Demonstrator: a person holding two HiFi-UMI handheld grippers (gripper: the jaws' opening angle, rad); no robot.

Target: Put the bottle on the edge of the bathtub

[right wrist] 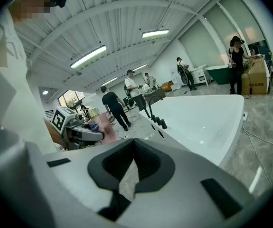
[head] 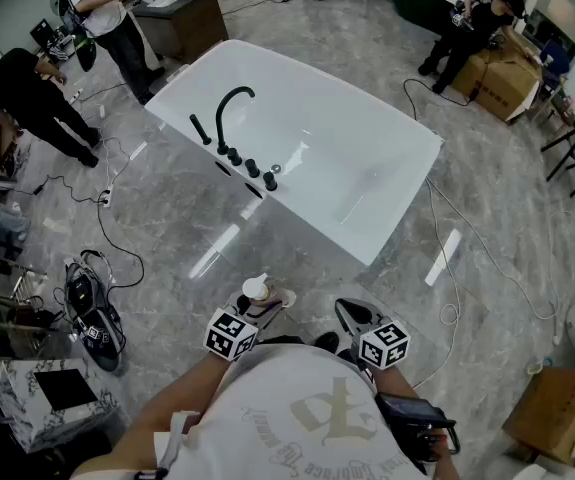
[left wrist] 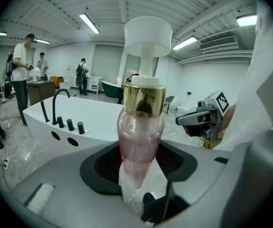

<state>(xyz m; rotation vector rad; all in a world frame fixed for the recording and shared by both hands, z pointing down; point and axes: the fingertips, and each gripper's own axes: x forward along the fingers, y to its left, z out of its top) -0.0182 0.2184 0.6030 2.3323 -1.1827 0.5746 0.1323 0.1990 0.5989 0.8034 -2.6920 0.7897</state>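
Note:
My left gripper [head: 265, 306] is shut on a clear pump bottle [head: 258, 292] of pink liquid with a gold collar and a white pump head. In the left gripper view the bottle [left wrist: 141, 127] stands upright between the jaws of the gripper [left wrist: 139, 151]. The white bathtub [head: 297, 208] lies ahead on the marble floor, with its black tap [head: 231, 108] on the near left rim. My right gripper [head: 346, 312] is beside the left one, shut and holding nothing. In the right gripper view its jaws [right wrist: 134, 142] meet at the tips, and the tub [right wrist: 198, 118] lies beyond.
Black cables [head: 117, 233] run over the floor left and right of the tub. A black bag [head: 92, 313] lies at the lower left. Cardboard boxes [head: 507, 78] stand at the far right, another box [head: 557, 413] at the lower right. People [head: 27, 93] stand at the far left.

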